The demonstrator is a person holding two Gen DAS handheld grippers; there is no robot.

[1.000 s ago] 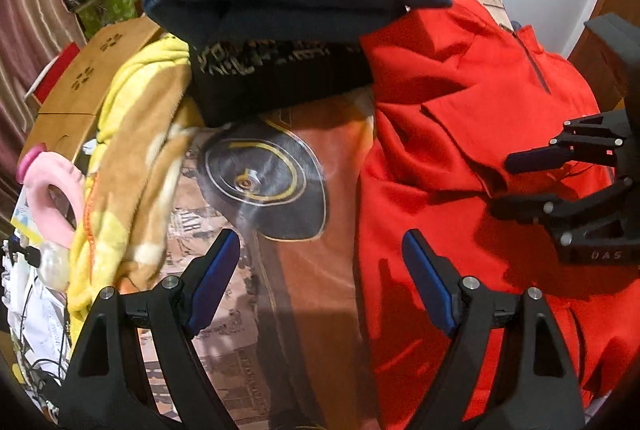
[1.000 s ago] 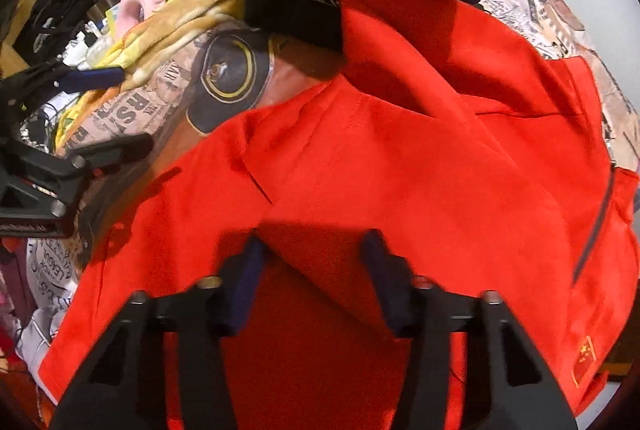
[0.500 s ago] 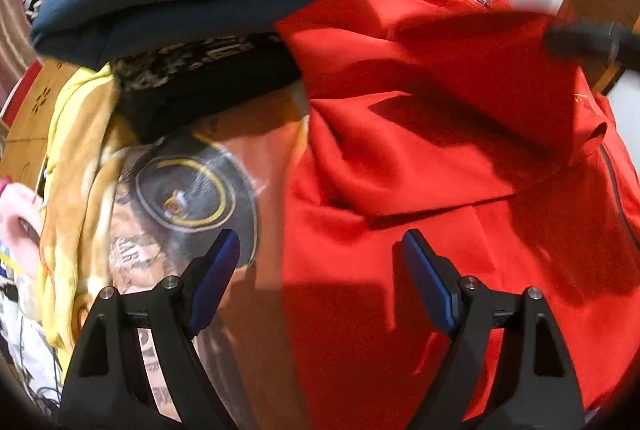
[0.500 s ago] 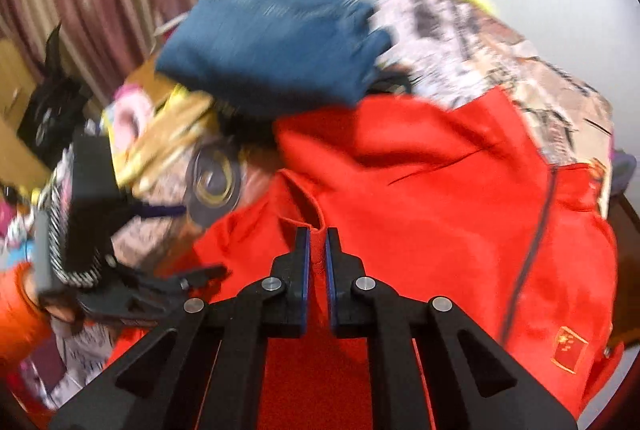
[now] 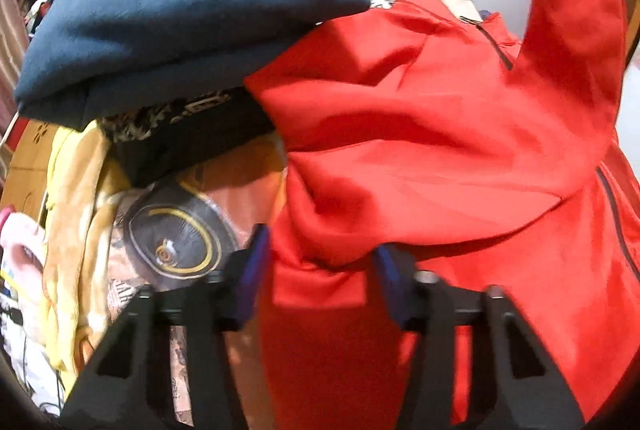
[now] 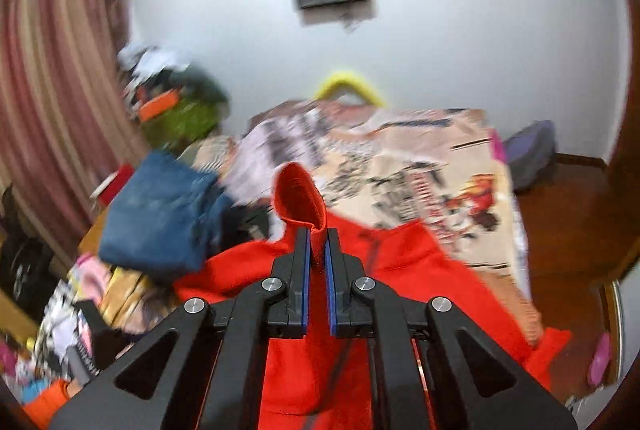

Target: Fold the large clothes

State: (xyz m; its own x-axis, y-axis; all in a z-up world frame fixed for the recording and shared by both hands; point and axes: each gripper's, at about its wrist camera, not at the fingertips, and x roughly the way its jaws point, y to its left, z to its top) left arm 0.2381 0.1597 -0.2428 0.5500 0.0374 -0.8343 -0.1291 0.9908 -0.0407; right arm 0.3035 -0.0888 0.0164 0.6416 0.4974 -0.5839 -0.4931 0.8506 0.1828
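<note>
The left gripper (image 5: 320, 262) and right gripper (image 6: 317, 250) are built of black plastic linkages; blue pads (image 6: 305, 262) line the fingers, and silver screws (image 6: 273, 284) mark the pivots.

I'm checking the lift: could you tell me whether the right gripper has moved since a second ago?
Yes. The right gripper, shut on the red jacket, has risen away from the bed, lifting a sleeve.

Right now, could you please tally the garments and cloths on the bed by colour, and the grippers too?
Red: 1, jacket, cuff clamped in the right gripper
Blue: 1, folded jeans
Black: 1, folded top under the jeans
Yellow: 1, blanket
Grippers: 2, the left gripper open over the jacket
Total: 6
</note>
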